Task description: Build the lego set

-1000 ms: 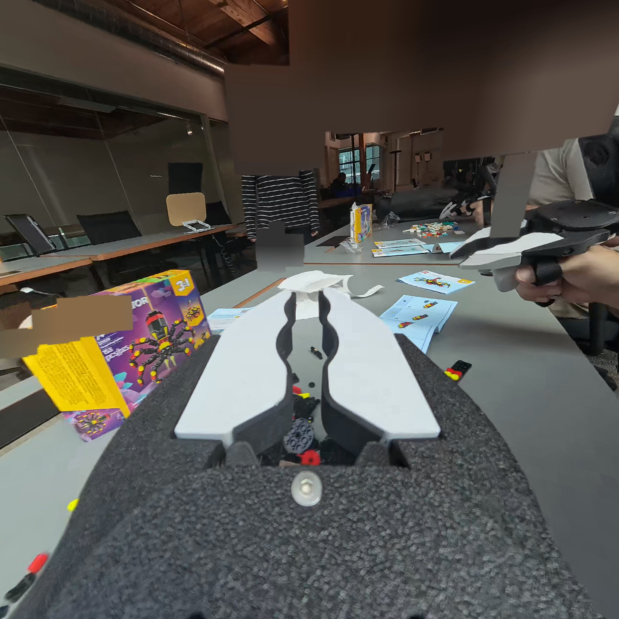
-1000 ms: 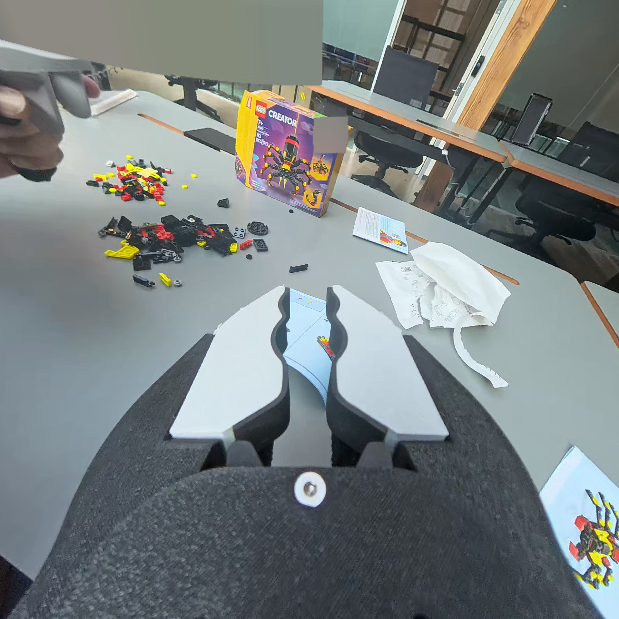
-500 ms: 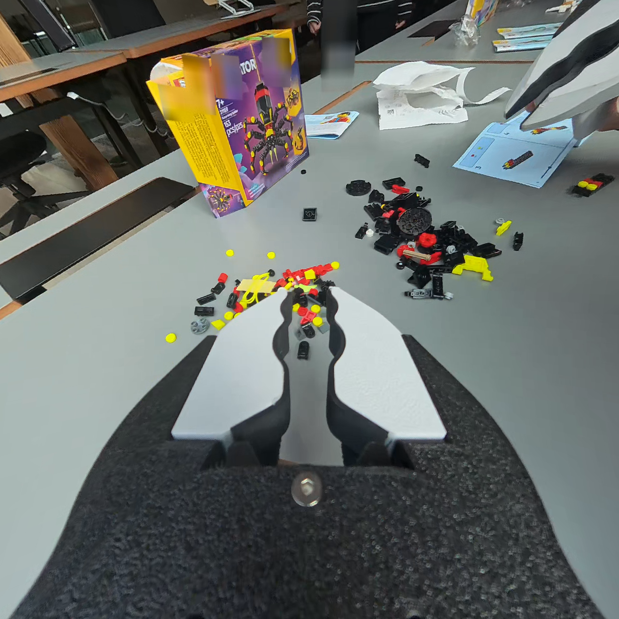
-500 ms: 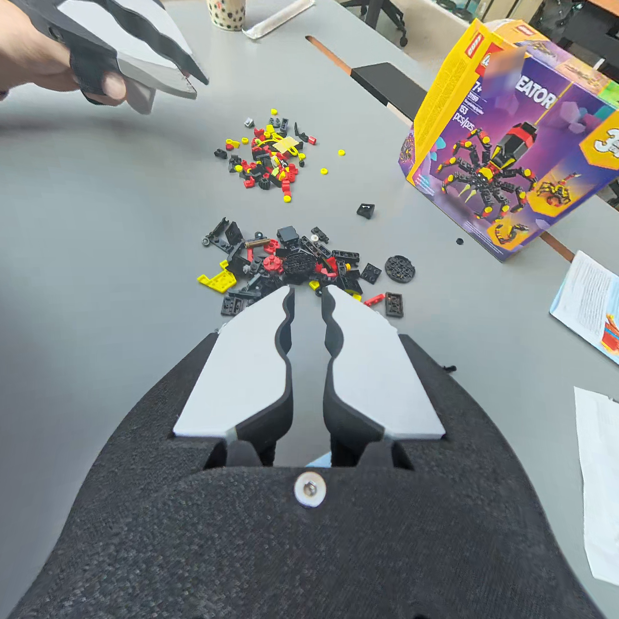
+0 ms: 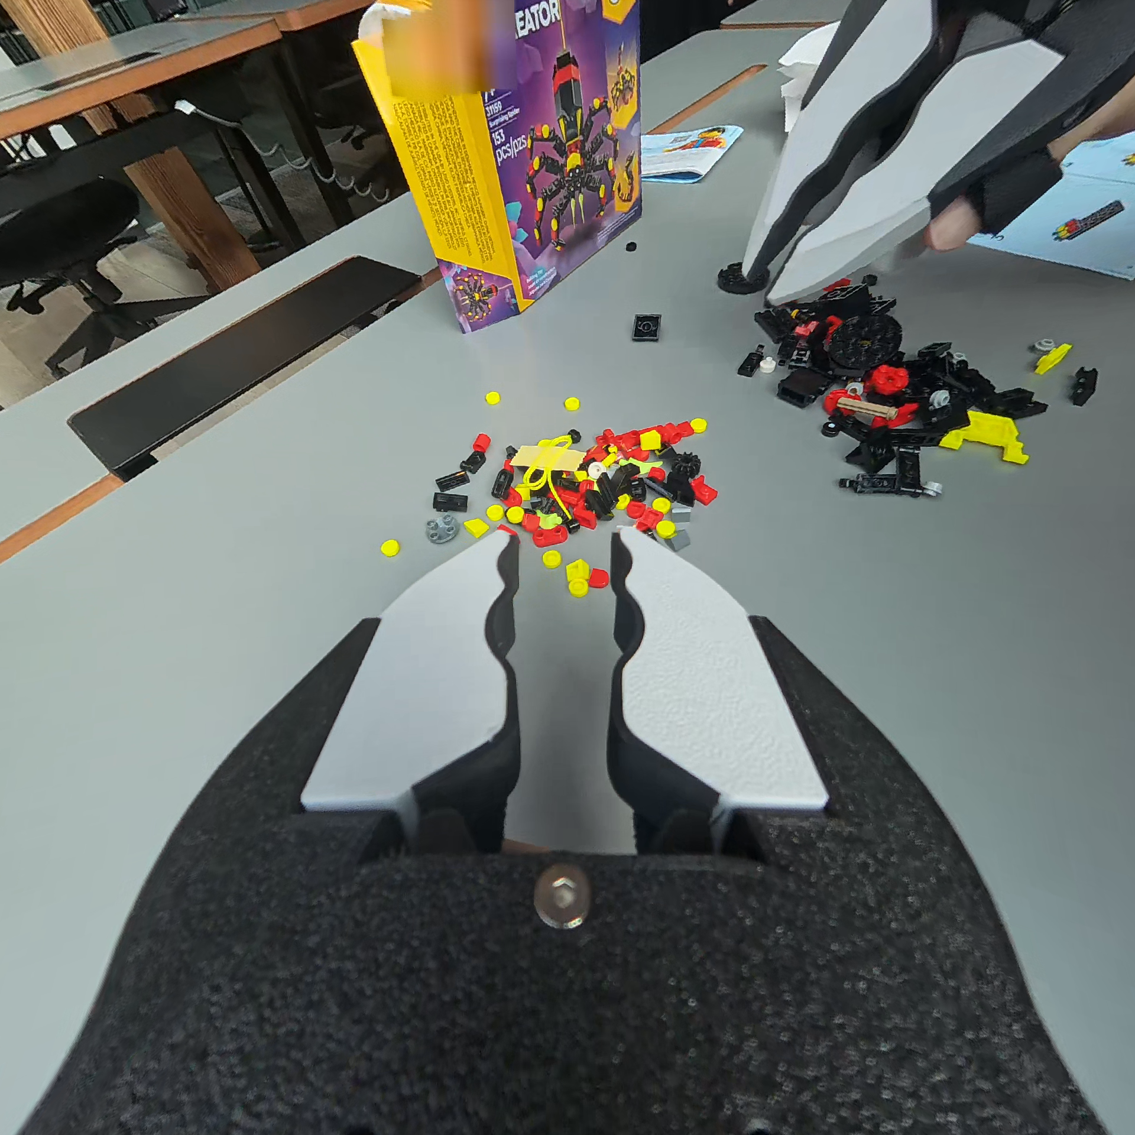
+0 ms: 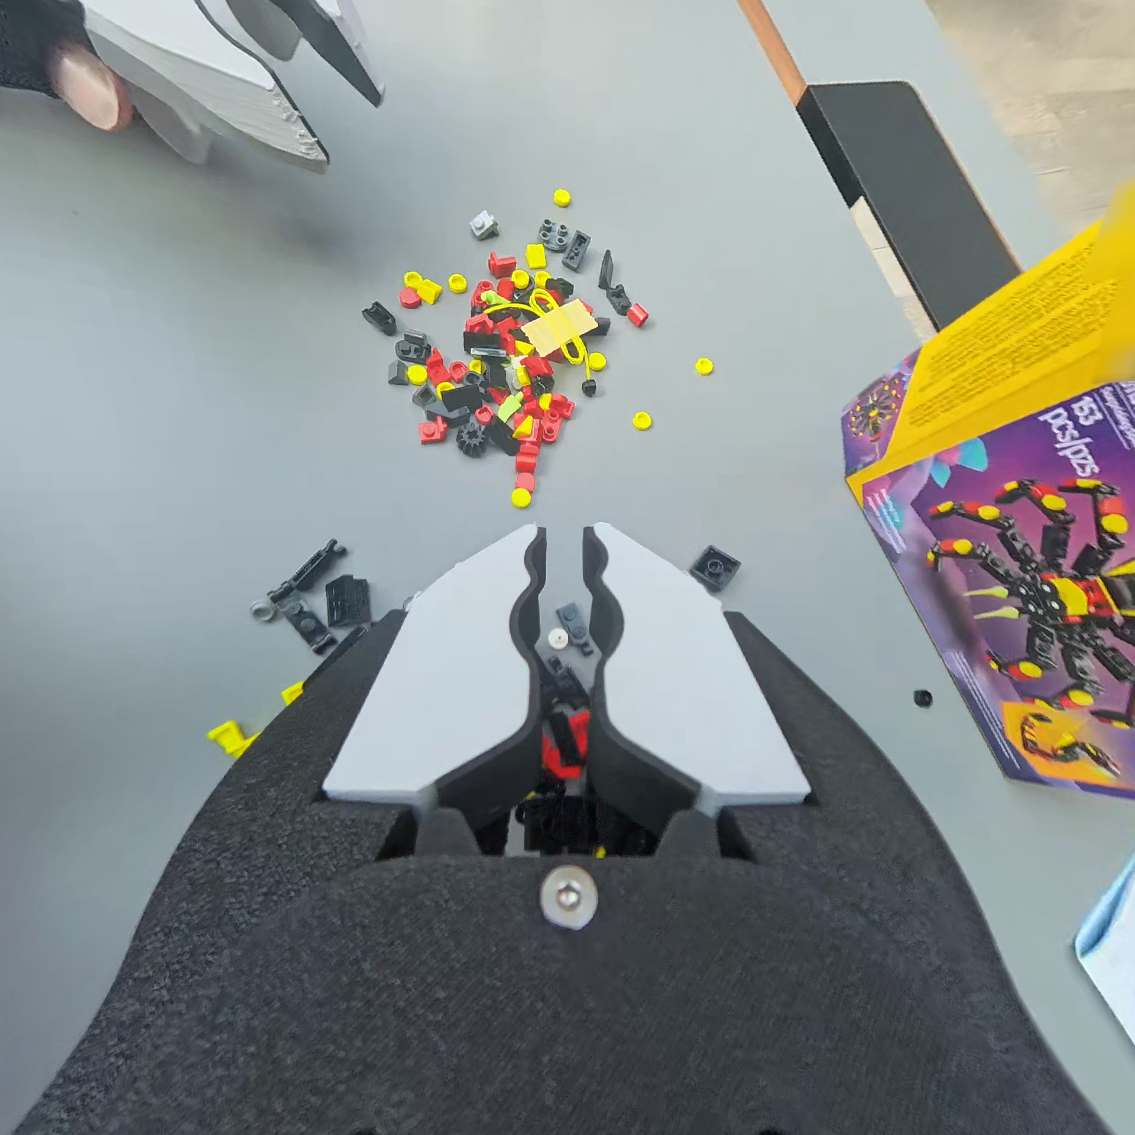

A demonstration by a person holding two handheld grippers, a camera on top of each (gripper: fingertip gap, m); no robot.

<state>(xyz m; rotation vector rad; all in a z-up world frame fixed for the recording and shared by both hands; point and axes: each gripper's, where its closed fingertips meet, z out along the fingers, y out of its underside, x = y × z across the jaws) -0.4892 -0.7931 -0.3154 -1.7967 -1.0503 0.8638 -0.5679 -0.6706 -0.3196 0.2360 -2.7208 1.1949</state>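
A small pile of red, yellow and black lego pieces [image 5: 583, 485] lies on the grey table just beyond my left gripper [image 5: 564, 540], which is open and empty, low over the table. The same pile shows in the right wrist view [image 6: 503, 356]. A larger pile of mostly black pieces [image 5: 890, 381] lies to the right. My right gripper [image 6: 563, 531] hovers over that pile's black and red pieces [image 6: 565, 725], seen between its fingers; its jaws stand narrowly apart and hold nothing. It also shows in the left wrist view [image 5: 761, 285], tips at the pile's far edge. The left gripper [image 6: 350, 129] shows at the top left.
The purple and yellow lego box [image 5: 534, 153] stands upright behind the piles, and also shows in the right wrist view [image 6: 1013, 553]. A loose black square tile [image 5: 646, 327] lies near it. A blue instruction sheet [image 5: 1081, 227] and a leaflet [image 5: 688, 150] lie farther back. A black panel [image 5: 245, 350] is set into the table at the left. From the right gripper's tips to the loose black square tile [image 5: 646, 327] is close to 8 cm. It is also in sight in the right wrist view [image 6: 710, 556].
Both grippers have tipped down and come in over the table, the left toward the small coloured pile, the right onto the black pile. The left jaws have opened wider.
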